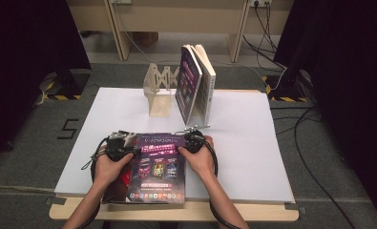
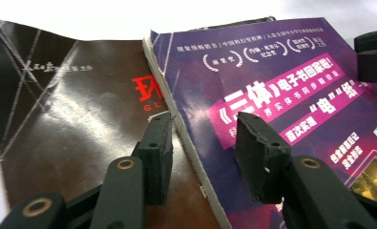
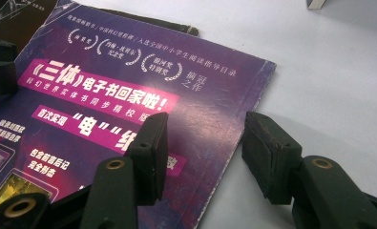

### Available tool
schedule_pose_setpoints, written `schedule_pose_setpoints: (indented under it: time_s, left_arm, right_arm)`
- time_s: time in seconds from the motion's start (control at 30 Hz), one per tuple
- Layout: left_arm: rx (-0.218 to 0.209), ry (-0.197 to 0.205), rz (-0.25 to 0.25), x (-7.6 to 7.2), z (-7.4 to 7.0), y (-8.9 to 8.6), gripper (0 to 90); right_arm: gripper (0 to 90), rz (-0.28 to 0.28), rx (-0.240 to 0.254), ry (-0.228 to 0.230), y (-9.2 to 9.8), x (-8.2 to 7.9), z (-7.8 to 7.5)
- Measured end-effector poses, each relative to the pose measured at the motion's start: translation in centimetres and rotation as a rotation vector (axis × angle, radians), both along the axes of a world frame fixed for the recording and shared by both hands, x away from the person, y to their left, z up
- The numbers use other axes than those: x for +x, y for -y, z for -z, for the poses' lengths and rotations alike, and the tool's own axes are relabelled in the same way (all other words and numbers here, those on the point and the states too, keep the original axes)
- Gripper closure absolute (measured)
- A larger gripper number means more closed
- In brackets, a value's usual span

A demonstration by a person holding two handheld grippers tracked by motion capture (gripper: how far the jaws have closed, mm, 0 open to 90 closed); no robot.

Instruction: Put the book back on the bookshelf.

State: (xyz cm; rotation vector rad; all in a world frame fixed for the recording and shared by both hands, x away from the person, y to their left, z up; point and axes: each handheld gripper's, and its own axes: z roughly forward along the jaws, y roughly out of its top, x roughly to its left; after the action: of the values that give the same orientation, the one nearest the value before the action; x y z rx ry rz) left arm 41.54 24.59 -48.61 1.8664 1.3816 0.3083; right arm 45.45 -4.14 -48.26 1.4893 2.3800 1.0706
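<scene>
On white board (image 1: 243, 138), glossy purple book (image 1: 160, 164)

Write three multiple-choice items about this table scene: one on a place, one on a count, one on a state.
1. Where does the purple book lie?
A. in the wooden stand
B. flat at the near edge, partly on a dark book
C. on the floor

2. How many books stand upright beside the wooden stand?
A. two
B. four
C. none

3. How does the left gripper stand?
A. shut on a cable
B. open, jaws astride the purple book's edge
C. lifted high above the table

Answers: 1 B, the purple cover overlaps the dark book. 2 A, two upright books lean together. 3 B, a gap shows between pads and the page edge.
</scene>
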Motion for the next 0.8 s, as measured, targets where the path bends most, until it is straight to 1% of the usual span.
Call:
schedule_pose_setpoints:
  time_s: [0.1,0.23,0.4,0.47,0.57,0.6,0.77,0.8]
  left_arm:
    - [-0.026,-0.007,-0.001,0.1,0.1,0.0,56.9]
    - [-0.020,-0.009,-0.005,0.1,0.1,0.1,56.9]
    - [-0.024,-0.021,-0.033,-0.2,-0.1,0.2,60.6]
    - [-0.034,-0.030,-0.048,-0.4,-0.4,0.3,62.1]
    - [-0.044,-0.011,-0.049,-0.8,-0.8,0.3,63.1]
    - [-0.054,-0.007,-0.052,-0.8,-0.9,0.3,63.1]
    - [-0.095,-0.008,-0.059,-0.9,-1.1,0.2,64.1]
    - [-0.104,0.000,-0.060,-1.0,-1.1,0.2,64.6]
  right_arm:
    - [51.4,0.000,-0.007,0.008,-0.1,-0.1,0.0]
    - [51.1,0.000,-0.021,0.035,-0.2,-0.3,0.1]
    - [51.1,0.009,-0.011,0.038,-0.2,-0.5,0.2]
    - [50.7,0.010,-0.012,0.042,-0.2,-0.5,0.3]
    - [50.4,0.019,-0.016,0.047,-0.4,-0.6,0.3]
    - [50.3,0.020,-0.016,0.053,-0.4,-0.7,0.3]
    - [50.2,0.027,-0.014,0.053,-0.5,-0.8,0.3]
    - [50.1,0.028,-0.017,0.054,-0.5,-0.8,0.3]
